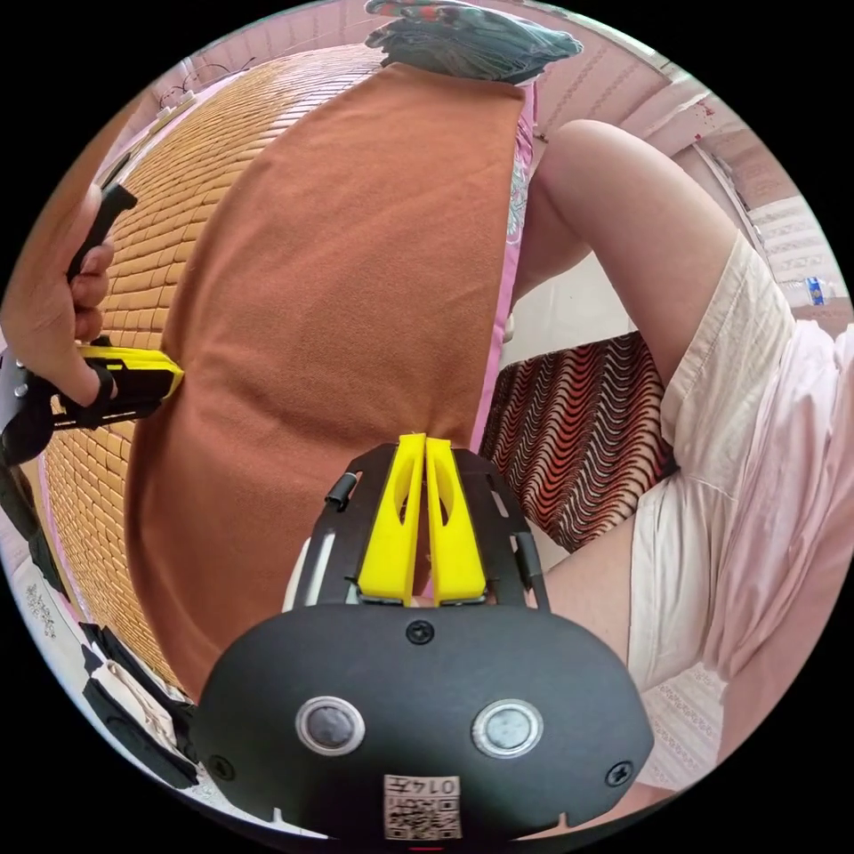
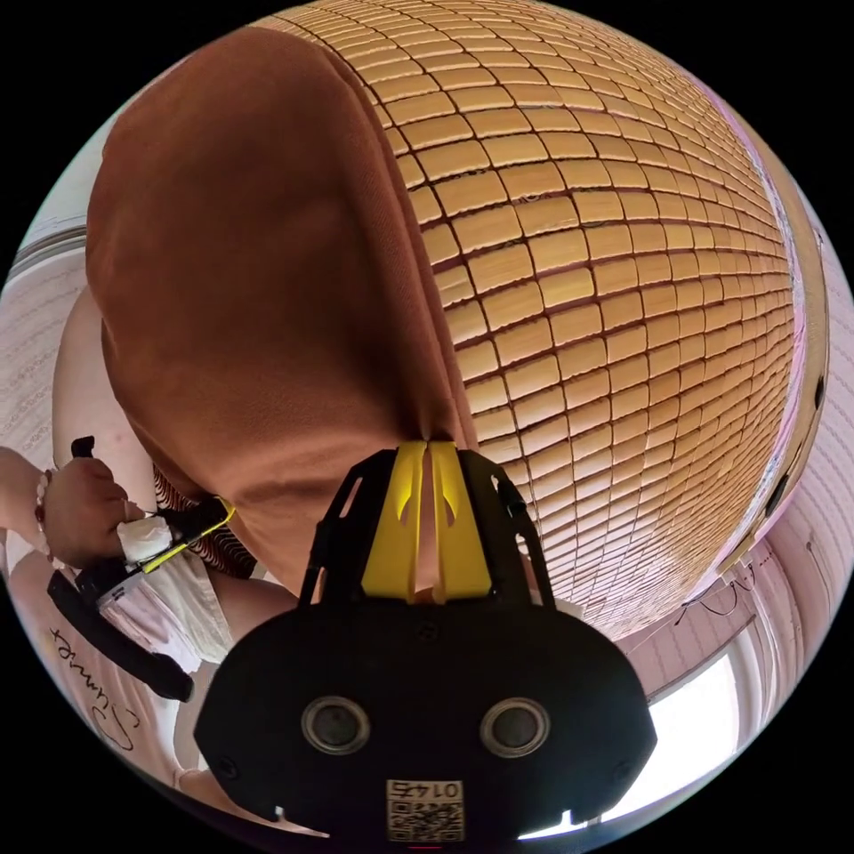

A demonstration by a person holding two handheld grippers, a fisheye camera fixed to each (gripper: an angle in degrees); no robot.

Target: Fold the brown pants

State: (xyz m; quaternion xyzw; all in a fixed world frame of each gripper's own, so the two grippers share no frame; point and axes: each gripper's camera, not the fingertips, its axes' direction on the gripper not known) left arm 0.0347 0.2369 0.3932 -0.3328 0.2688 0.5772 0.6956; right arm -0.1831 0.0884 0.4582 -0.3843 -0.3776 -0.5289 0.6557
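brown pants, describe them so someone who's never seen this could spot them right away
Find the bamboo mat of small tan tiles. The brown pants lie on it as a broad smooth sheet, pinched at opposite edges by the left gripper and right gripper. They are plain rust-brown, unlike the patterned fabrics nearby.

The brown pants (image 1: pixel 329 302) are plain rust-brown cloth, folded into a smooth, broad panel that lies flat, one long edge running along the bamboo mat (image 2: pixel 623 267).

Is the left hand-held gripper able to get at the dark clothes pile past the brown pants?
Probably not right now: the left hand-held gripper is shut on the brown pants, and the dark clothes pile lies beyond their far end.
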